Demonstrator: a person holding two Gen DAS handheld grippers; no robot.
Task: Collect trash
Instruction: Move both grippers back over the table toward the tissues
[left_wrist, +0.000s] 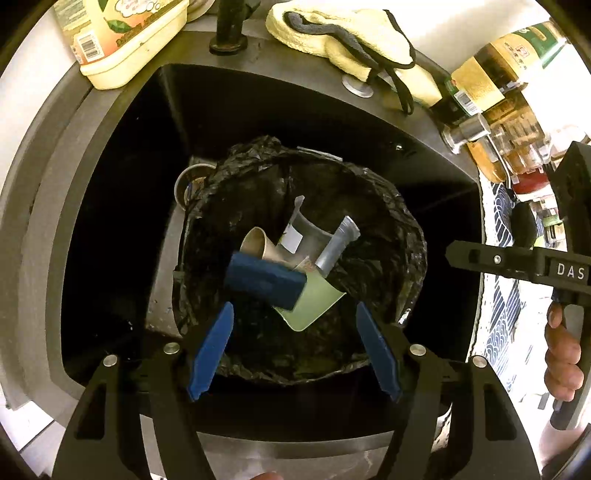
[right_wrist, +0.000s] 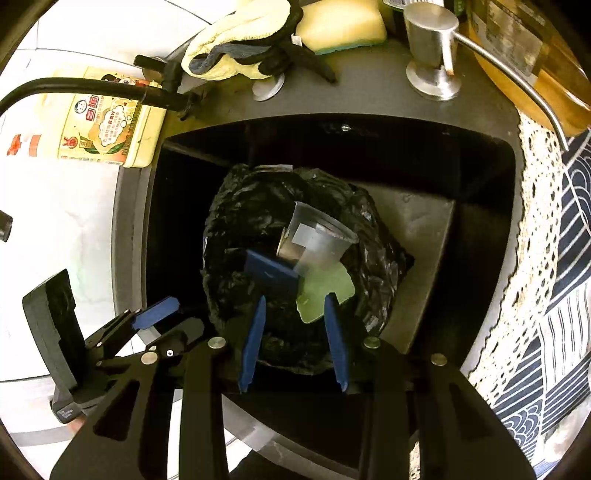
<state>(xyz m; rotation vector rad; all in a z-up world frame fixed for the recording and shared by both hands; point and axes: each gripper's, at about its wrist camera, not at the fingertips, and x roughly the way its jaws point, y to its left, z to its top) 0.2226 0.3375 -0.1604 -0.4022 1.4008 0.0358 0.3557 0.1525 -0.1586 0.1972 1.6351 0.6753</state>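
While jaws gape, blue box (left_wrist: 264, 278) well below

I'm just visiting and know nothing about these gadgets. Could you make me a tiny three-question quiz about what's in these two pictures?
1. True or false: the black trash bag sits inside the sink.
2. Which item lies in the bag? A) clear plastic cup B) yellow sponge C) detergent bottle
3. Fill in: neither the left gripper nor the right gripper holds anything; both are ____.

Key: 1 true; 2 A; 3 open.
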